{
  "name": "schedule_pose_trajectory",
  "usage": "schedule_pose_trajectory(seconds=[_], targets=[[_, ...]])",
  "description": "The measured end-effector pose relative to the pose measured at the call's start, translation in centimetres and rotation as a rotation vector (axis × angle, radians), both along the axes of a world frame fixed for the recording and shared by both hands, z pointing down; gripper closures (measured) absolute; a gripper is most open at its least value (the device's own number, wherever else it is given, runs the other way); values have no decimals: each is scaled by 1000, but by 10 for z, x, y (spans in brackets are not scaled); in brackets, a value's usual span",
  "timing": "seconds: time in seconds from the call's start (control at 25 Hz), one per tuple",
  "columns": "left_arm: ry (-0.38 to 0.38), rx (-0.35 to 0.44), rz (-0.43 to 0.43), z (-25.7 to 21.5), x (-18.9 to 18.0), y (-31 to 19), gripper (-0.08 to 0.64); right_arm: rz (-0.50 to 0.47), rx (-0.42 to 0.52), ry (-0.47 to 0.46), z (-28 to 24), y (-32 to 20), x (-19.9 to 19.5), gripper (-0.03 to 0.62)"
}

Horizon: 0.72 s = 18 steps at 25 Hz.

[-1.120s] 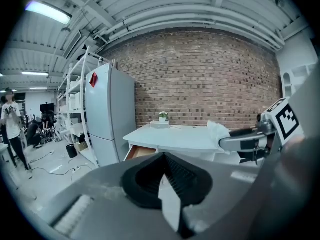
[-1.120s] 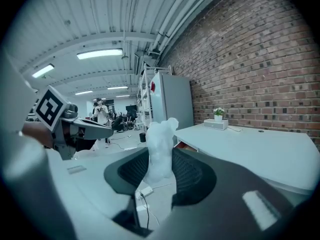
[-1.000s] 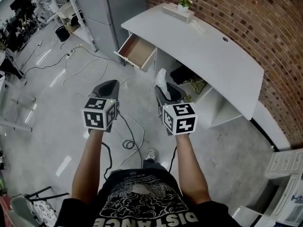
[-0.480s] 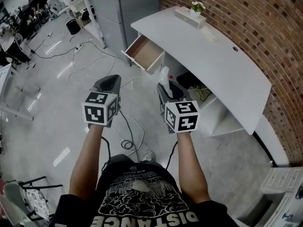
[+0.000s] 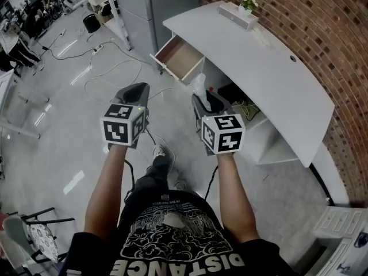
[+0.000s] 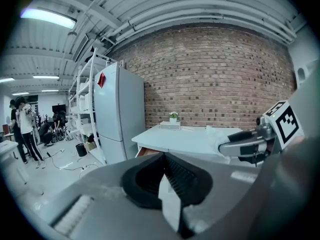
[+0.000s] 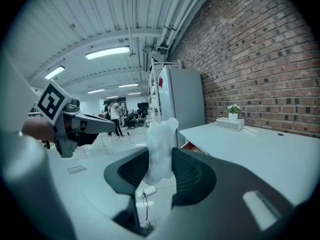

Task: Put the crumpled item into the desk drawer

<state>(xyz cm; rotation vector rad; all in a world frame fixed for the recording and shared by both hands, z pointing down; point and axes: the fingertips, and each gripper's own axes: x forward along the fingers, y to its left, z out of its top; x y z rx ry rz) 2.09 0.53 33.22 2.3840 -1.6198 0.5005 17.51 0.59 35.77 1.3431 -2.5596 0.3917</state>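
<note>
The right tongs [image 7: 161, 159] grip a crumpled white wad [image 7: 161, 134]; the left tongs [image 6: 164, 156] look closed, empty. A brown-lined drawer [image 5: 178, 59] stands open in the white counter [image 5: 259, 62].

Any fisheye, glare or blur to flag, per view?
Head view: sharp; streaky lamp reflections on the floor. Left gripper view: strong fisheye, brick wall bows, ceiling light blown out. Right gripper view: black vignette corners; crumpled item between the jaws looks soft.

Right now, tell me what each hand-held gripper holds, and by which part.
Right hand-held gripper: the crumpled white item, pinched by its lower part. Left hand-held gripper: nothing, jaws together.
</note>
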Motion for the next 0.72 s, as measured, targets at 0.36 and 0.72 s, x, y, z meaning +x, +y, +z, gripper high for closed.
schedule_pose_trajectory(seconds=[0.36,0.72], targets=[[16,-5,-7,16,-8,-36,561,-24,-7,30,14,-39,-12,446],[48,-26,-6,31,-28,-97,561,-39,-25,62,25,-96,-37,446]])
